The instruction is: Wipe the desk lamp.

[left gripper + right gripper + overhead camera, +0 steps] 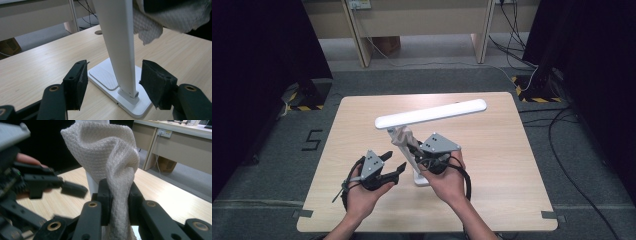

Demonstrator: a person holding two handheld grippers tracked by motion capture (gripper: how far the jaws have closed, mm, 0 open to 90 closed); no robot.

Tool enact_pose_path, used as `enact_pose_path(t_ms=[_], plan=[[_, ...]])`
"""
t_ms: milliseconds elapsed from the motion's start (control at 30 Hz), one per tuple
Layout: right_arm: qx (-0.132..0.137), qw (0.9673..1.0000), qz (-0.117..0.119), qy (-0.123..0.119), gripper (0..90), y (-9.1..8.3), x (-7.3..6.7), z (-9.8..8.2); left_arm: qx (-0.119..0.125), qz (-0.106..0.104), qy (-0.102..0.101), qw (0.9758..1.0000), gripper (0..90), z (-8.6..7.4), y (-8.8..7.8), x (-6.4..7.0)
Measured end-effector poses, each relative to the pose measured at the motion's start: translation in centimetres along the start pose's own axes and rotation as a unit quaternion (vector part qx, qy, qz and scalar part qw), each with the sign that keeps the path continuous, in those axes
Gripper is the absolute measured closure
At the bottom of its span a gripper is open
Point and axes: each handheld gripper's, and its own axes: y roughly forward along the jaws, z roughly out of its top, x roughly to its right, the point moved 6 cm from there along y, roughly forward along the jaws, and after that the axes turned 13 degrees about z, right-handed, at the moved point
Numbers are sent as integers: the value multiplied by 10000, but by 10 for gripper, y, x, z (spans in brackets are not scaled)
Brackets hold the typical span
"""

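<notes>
White woven cloth (110, 165) is pinched between the jaws of the right hand-held gripper (119, 195), bunched up above them and pressed against the lamp's upright arm (117, 42). Left hand-held gripper (113, 82) stands released — jaws spread wide, the arm between them but untouched. Desk lamp base (105, 77) sits flat on the wooden table (492, 150), near its middle — the long head (432, 114) above.

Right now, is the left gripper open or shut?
Open. In the left gripper view its pads stand apart on either side of the lamp stem, touching nothing; the high view shows the left gripper beside the stem.
</notes>
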Motion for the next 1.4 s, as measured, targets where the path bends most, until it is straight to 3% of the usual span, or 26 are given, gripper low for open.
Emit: enact_pose_path(t_ms=[167,367,533,1167,1400], plan=[[-25,10000,6,31,776,0,-1,-3,73,-46,-179,9998,379,11,-8,-11],[-59,10000,25,59,777,0,-1,-8,153,-46,-226,9996,380,19,-14,-18],[-126,9999,41,-14,777,-1,0,-11,231,-37,-271,9994,381,23,-17,-21],[-292,9995,66,40,777,0,0,-31,413,-15,-366,9985,401,35,-30,-32],[-344,9993,81,147,777,0,-1,-37,550,-104,-450,9974,407,45,-35,-32]])
